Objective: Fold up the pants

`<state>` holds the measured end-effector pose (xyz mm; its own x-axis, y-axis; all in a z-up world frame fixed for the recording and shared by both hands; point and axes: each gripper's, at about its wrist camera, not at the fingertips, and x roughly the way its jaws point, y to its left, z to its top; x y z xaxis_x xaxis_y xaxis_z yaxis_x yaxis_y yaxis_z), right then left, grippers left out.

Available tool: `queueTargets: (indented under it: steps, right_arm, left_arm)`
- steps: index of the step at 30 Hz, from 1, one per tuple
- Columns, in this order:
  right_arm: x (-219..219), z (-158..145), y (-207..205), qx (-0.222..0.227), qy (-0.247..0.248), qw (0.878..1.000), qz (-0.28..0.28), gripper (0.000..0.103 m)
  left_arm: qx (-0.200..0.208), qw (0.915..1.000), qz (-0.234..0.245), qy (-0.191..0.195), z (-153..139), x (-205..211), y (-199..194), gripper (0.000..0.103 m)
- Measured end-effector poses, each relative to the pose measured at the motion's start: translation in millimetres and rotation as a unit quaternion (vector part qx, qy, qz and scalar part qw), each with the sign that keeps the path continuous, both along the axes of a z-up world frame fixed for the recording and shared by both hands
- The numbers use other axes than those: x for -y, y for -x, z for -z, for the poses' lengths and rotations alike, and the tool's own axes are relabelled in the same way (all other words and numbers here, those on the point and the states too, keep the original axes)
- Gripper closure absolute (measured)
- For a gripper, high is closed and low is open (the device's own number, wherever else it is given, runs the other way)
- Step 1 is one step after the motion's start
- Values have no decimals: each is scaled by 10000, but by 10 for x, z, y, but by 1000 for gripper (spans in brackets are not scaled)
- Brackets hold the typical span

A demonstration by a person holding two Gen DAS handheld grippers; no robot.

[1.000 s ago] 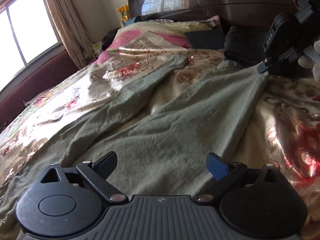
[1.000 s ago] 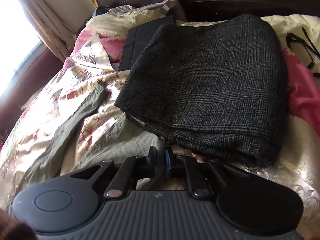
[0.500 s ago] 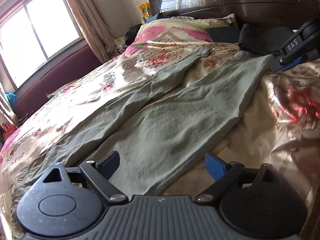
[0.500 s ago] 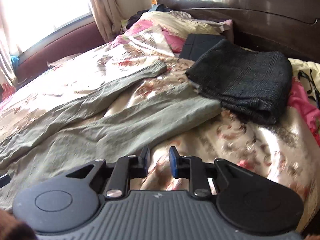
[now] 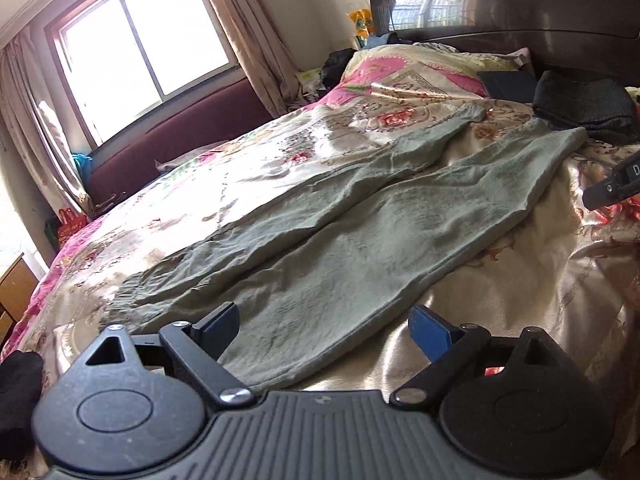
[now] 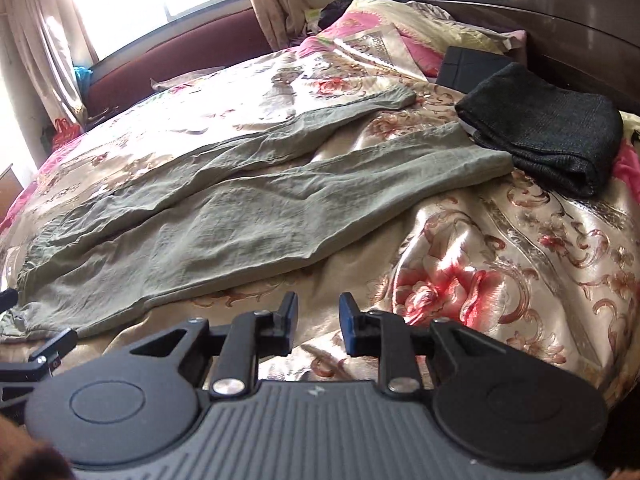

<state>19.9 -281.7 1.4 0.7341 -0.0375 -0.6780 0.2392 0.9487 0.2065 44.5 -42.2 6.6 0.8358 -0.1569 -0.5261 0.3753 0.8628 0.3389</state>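
Grey-green pants (image 5: 360, 232) lie spread flat on the floral bedspread (image 5: 240, 168), legs apart and pointing toward the headboard, waist toward me. They also show in the right wrist view (image 6: 240, 216). My left gripper (image 5: 326, 330) is open and empty, above the near edge of the pants by the waist. My right gripper (image 6: 318, 322) is open with a narrow gap, empty, above the bedspread (image 6: 500, 248) just right of the pants. Its tip shows at the right edge of the left wrist view (image 5: 612, 188).
A folded dark grey garment (image 6: 548, 128) lies by the far leg's cuff, next to a black flat case (image 6: 468, 68). Pillows (image 5: 420, 68) and a dark wooden headboard (image 5: 520, 4) stand behind. A window (image 5: 140, 36) and maroon bench (image 5: 180, 136) are on the left.
My right gripper let go of the leg cuff, opened slightly and pulled back away from the headboard. My left gripper also drew back and rose, so the whole pants show.
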Motion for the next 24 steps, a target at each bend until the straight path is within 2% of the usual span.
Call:
queueTargets:
  steps: [5,12,16,19,24]
  right_arm:
    - [-183,-73,-1,94,-23,9995,-291,73]
    - [-407,-61,-61,175,-100,9971,-734,73]
    - [-507,-5,-190,87,13,9940,-1087,71]
    - [-550,4,-377,44,51,9918,-1276,66]
    - [-724,24,-1066,-231,395,9825,-1808,66]
  left_arm:
    - [173,9997,-138,-40,-116,-135,-12,0]
    - [128,9995,-269,-89,-151,-212,34,0]
    - [183,9990,-246,-322,-99,-249,18,0]
    - [149,9990,-316,-261,-69,-412,-118,0]
    - [68,9977,-658,-123,9,-824,-678,0]
